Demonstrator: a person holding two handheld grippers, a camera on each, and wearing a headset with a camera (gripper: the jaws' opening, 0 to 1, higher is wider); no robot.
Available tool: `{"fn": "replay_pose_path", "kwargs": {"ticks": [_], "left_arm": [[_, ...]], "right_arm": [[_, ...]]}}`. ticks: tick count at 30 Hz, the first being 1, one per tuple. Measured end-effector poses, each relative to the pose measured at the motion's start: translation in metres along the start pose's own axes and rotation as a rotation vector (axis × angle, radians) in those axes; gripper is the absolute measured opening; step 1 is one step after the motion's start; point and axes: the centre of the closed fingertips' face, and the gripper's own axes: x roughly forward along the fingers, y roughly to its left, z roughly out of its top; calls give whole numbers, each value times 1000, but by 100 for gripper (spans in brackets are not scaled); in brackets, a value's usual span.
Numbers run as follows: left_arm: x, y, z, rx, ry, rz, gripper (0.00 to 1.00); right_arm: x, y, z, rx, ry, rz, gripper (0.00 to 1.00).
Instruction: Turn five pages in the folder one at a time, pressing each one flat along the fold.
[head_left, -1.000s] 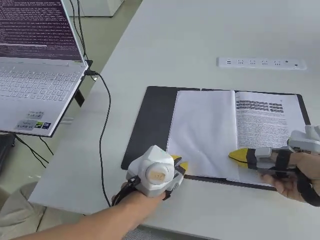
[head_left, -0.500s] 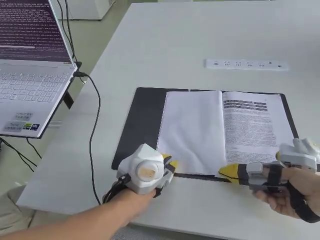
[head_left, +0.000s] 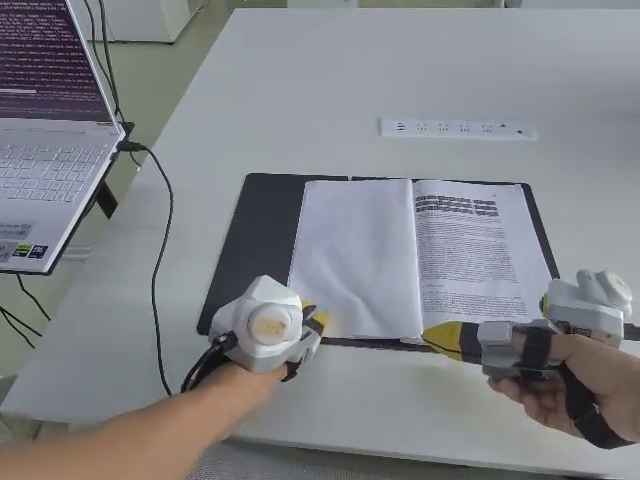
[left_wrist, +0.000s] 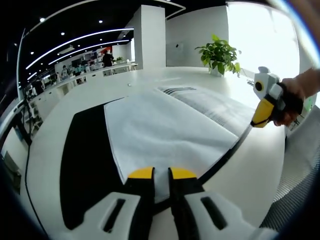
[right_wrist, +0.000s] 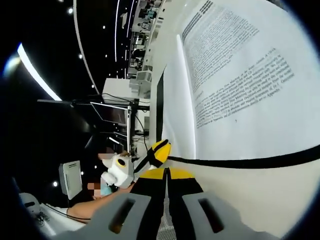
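A black folder (head_left: 250, 240) lies open on the white table, with a blank white page (head_left: 355, 250) on the left and a printed page (head_left: 475, 255) on the right. My left gripper (head_left: 312, 325) is shut at the near left corner of the blank page; its yellow tips (left_wrist: 161, 175) sit at the page's near edge (left_wrist: 165, 130). My right gripper (head_left: 432, 337) is shut, its yellow tips at the folder's near edge below the printed page (right_wrist: 235, 80). In the right gripper view its tips (right_wrist: 165, 174) rest on the table just short of the folder's black border (right_wrist: 260, 161).
An open laptop (head_left: 40, 150) stands at the far left, with a black cable (head_left: 160, 270) running over the table's left edge. A white power strip (head_left: 455, 128) lies beyond the folder. The table's near edge (head_left: 400, 450) is close behind both hands.
The head camera has swung, shifting the whole scene left. My right gripper has drawn back from over the printed page to the folder's near edge. The left gripper stays at the blank page's corner.
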Motion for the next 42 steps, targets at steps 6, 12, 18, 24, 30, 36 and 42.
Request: {"fn": "replay_pose_path", "kwargs": {"ticks": [6, 12, 18, 24, 30, 36, 42], "left_arm": [[-2, 0, 2, -23, 18, 0, 9], [-7, -1, 4, -15, 65, -14, 10], [-28, -2, 24, -83, 35, -20, 23], [-63, -2, 57, -126, -49, -17, 38], [-98, -4, 76, -148, -92, -12, 60], [-126, -4, 80, -178, -64, 12, 80], [-147, -9, 81, -201, -64, 10, 85]], "right_arm": [[-25, 9, 9, -11, -113, -23, 0], [-64, 17, 41, -89, -305, -100, 0], [-106, 26, 60, -266, -422, -253, 21], [-140, 48, 64, -394, -541, -345, 42], [-160, 61, 54, -519, -575, -451, 65], [-175, 65, 41, -571, -586, -510, 78], [-178, 62, 22, -614, -540, -536, 83]]}}
